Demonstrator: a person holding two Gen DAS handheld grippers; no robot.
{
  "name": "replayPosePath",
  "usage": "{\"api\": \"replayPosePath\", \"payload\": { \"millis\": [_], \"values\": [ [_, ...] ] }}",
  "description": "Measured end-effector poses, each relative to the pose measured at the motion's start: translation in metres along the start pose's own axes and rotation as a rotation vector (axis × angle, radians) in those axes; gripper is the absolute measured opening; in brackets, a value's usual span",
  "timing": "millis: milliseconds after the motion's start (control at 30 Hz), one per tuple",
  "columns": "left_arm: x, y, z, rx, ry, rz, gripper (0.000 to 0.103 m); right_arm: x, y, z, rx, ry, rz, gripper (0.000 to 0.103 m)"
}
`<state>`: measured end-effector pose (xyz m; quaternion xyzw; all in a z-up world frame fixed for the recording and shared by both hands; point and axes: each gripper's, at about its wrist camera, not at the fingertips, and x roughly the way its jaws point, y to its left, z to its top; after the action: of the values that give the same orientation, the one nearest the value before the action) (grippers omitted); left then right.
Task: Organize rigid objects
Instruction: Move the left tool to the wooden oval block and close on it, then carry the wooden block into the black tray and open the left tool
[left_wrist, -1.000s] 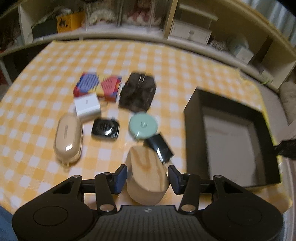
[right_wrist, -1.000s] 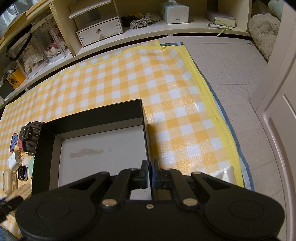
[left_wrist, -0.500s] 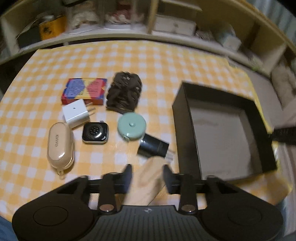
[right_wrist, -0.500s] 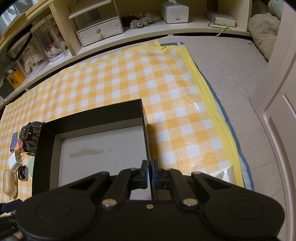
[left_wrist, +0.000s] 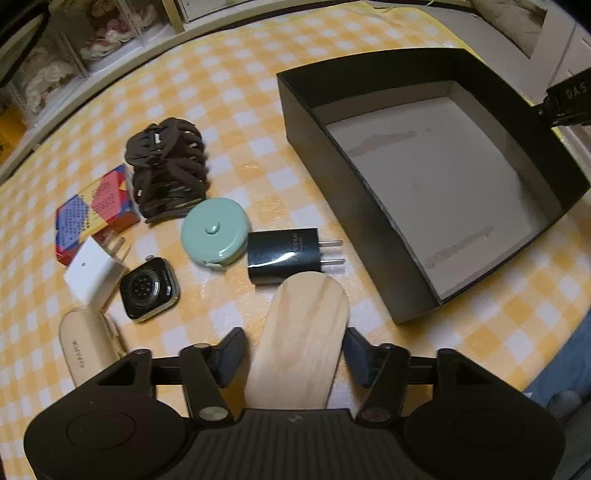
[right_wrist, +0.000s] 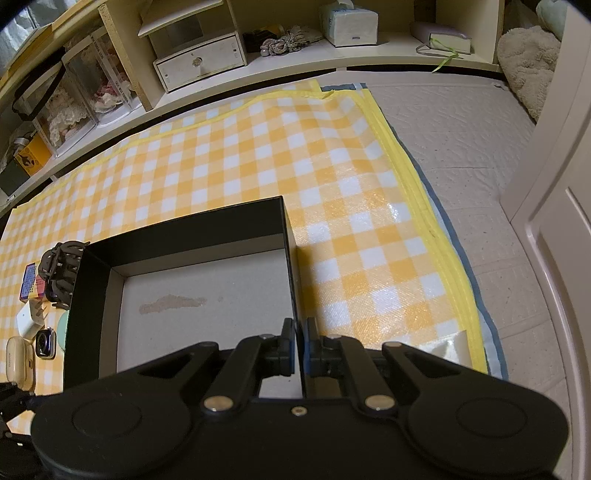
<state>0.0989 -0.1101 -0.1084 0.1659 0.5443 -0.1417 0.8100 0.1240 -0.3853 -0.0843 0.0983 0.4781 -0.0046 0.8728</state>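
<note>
The left gripper (left_wrist: 293, 354) has swung toward the black box (left_wrist: 369, 206), w/ the wood block (left_wrist: 299, 339) between its fingers, which look a bit apart. The right gripper (right_wrist: 298, 345) stays clamped on the box wall. Drop-in likely next.

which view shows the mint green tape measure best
The left wrist view: the mint green tape measure lies fully visible on the checked cloth, between the hair clip and the black charger. In the right wrist view only a sliver shows past the black box wall.
</note>
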Motion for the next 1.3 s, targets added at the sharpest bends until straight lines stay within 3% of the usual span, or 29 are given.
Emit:
{"api": "replayPosePath", "payload": {
  "millis": [133, 233, 367, 500, 667, 800, 1100, 1300],
  "values": [
    [-0.008, 0.009, 0.002, -0.08, 0.004, -0.005, 0.05, 0.0, 0.0, 0.0, 0.0, 0.001, 0.001, 0.005],
    [-0.036, 0.02, 0.011, -0.184, -0.084, 0.0, 0.05, 0.0, 0.0, 0.0, 0.002, 0.002, 0.002, 0.005],
    [-0.081, 0.025, 0.029, -0.282, -0.237, -0.076, 0.05, 0.0, 0.0, 0.001, 0.004, 0.004, 0.001, 0.005],
    [-0.091, 0.009, 0.053, -0.35, -0.302, -0.171, 0.049, -0.001, 0.001, 0.001, 0.003, 0.005, 0.001, 0.005],
    [-0.057, -0.026, 0.072, -0.463, -0.27, -0.303, 0.048, 0.0, -0.001, 0.002, 0.009, 0.007, 0.005, 0.005],
    [-0.03, -0.046, 0.071, -0.571, -0.255, -0.354, 0.047, 0.0, -0.001, 0.002, 0.016, 0.008, 0.01, 0.006],
    [-0.012, -0.069, 0.068, -0.567, -0.196, -0.448, 0.046, 0.001, -0.007, 0.003, 0.041, 0.013, 0.027, 0.006],
    [-0.008, -0.076, 0.068, -0.452, -0.135, -0.464, 0.046, 0.001, -0.007, 0.003, 0.051, 0.016, 0.03, 0.006]
  ]
}}
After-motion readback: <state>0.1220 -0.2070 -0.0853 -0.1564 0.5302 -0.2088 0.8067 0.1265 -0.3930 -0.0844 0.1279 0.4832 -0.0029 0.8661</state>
